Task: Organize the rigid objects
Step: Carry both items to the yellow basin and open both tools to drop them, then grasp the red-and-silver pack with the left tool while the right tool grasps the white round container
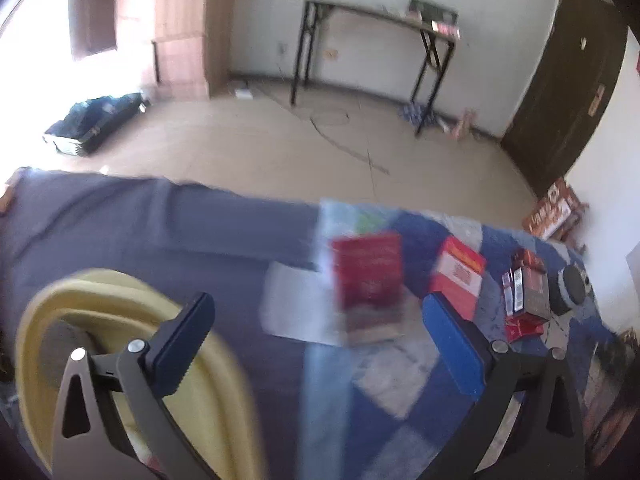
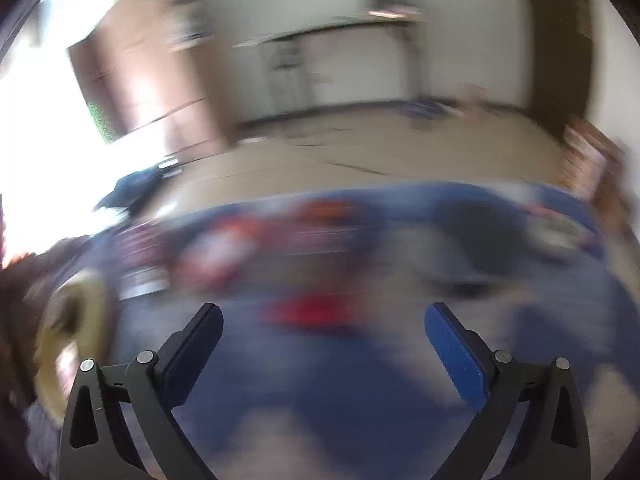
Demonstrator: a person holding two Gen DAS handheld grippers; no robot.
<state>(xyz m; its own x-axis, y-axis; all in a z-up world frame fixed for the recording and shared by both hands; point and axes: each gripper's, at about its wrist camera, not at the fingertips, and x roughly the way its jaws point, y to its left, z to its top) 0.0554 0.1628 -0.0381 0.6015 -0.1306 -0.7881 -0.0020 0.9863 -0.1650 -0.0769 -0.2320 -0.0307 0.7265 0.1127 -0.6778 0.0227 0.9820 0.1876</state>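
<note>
Boxes: red box (image 1: 368,276), red-white box (image 1: 458,276), centre-right on blue cloth (image 1: 420,232); left gripper (image 1: 320,320), right gripper (image 2: 324,328) both agape, empty.

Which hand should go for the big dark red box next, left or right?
Left, probably. The left gripper has open, empty jaws, with the dark red box lying on the blue cloth just ahead between them. The right gripper is open too, but its view is too blurred to place any box.
</note>
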